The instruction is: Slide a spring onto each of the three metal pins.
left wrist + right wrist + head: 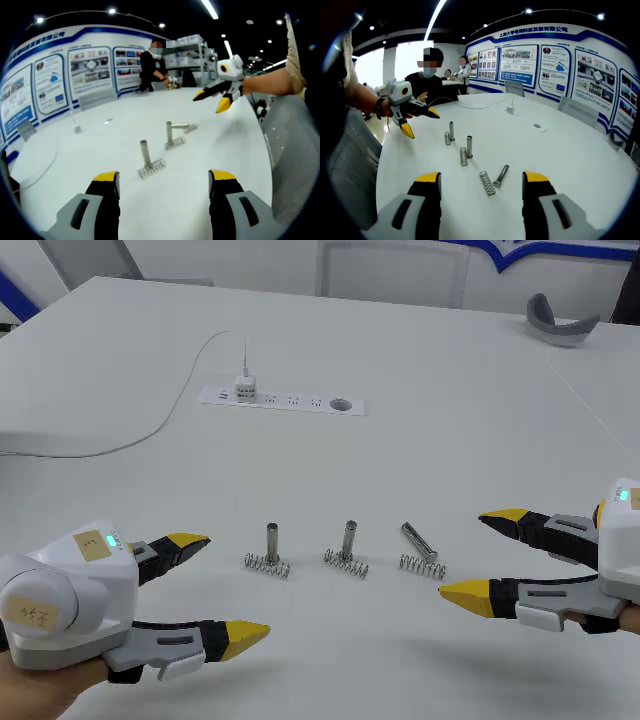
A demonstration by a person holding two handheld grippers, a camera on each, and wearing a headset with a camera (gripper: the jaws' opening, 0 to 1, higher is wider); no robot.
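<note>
Left yellow-tipped gripper [235,583] and right gripper [462,553] gape empty; best stand the lying short steel pin [418,540] upright before threading its coiled wire spring [422,564].

The pins [272,540] were smooth, shiny metal, the springs [267,563] bright coiled wire, and the table [420,440] a smooth, matt white surface.

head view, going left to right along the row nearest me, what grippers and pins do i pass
left gripper → left pin → middle pin → lying pin → right gripper
</note>
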